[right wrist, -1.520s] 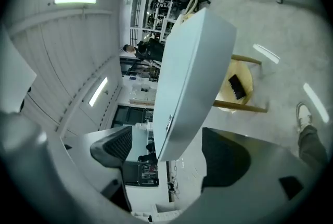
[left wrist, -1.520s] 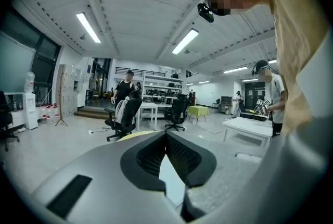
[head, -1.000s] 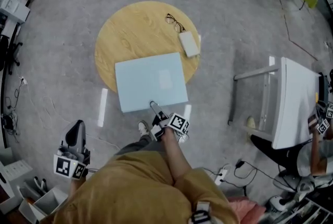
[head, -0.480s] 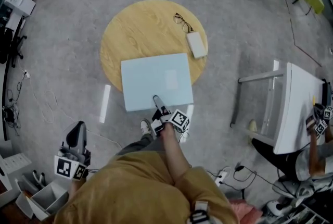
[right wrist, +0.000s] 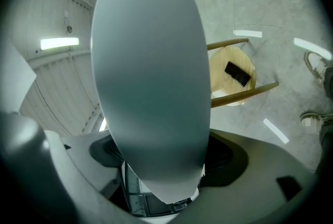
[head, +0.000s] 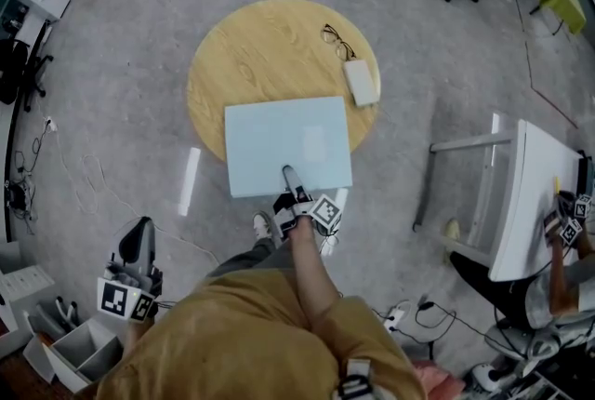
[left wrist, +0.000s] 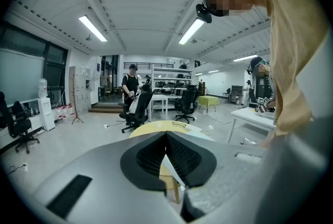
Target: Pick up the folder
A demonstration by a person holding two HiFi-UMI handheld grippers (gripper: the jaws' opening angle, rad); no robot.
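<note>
Grey carpet is seen round the wooden table [head: 251, 54], over whose near edge the pale folder [head: 279, 138] is clamped by the right hand-held gripper [head: 289, 177]; the left hand-held gripper [head: 140, 226] is held aside, closed and empty.

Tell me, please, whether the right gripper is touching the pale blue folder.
Touching. The right gripper view shows the folder clamped between the jaws of the right gripper, which are shut on its edge.

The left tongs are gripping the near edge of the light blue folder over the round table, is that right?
No, the right tongs are gripping the near edge of the light blue folder over the round table, as the head view shows. The left tongs hang at the person's side.
</note>
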